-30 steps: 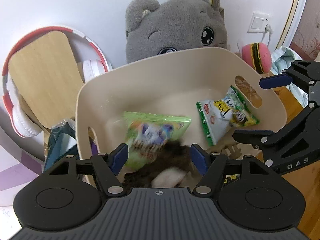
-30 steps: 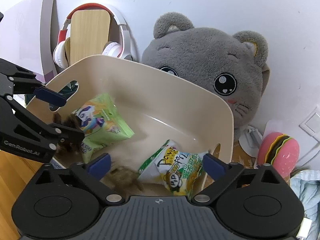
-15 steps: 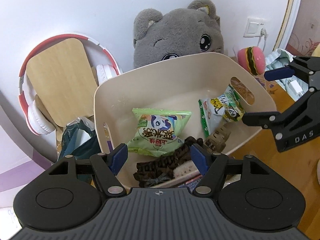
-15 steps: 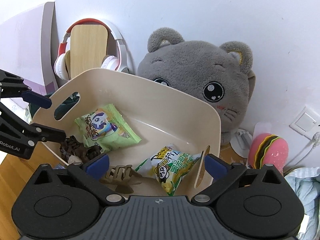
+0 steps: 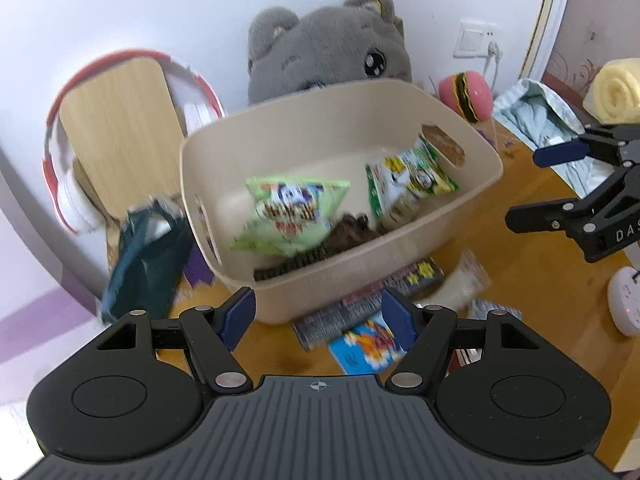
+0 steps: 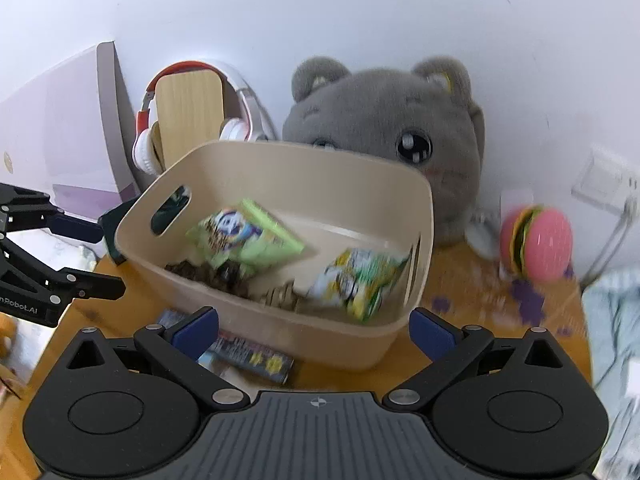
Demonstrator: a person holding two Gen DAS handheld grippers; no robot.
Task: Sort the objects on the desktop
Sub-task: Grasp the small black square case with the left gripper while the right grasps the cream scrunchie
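Observation:
A beige bin [image 5: 304,132] [image 6: 288,172] stands on the wooden desk. It holds a green snack bag [image 5: 288,208] [image 6: 244,236], a green-yellow snack bag [image 5: 408,178] [image 6: 360,276], a dark brown scrunchie [image 5: 320,240] [image 6: 208,272] and a tan hair claw [image 6: 284,296]. My left gripper [image 5: 318,316] is open and empty, in front of the bin. My right gripper [image 6: 314,332] is open and empty, also in front of it. Each gripper shows at the side of the other's view.
Flat packets [image 5: 372,304] [image 6: 252,356] and a blue card [image 5: 368,348] lie before the bin. A grey plush cat [image 6: 384,136], headphones on a wooden stand [image 5: 116,128], a burger toy [image 6: 536,244], a dark pouch [image 5: 144,256] and a white round device [image 5: 626,296] surround it.
Both grippers have drawn back from inside the bin to in front of it. The scrunchie and hair claw, earlier between the fingers, now lie in the bin.

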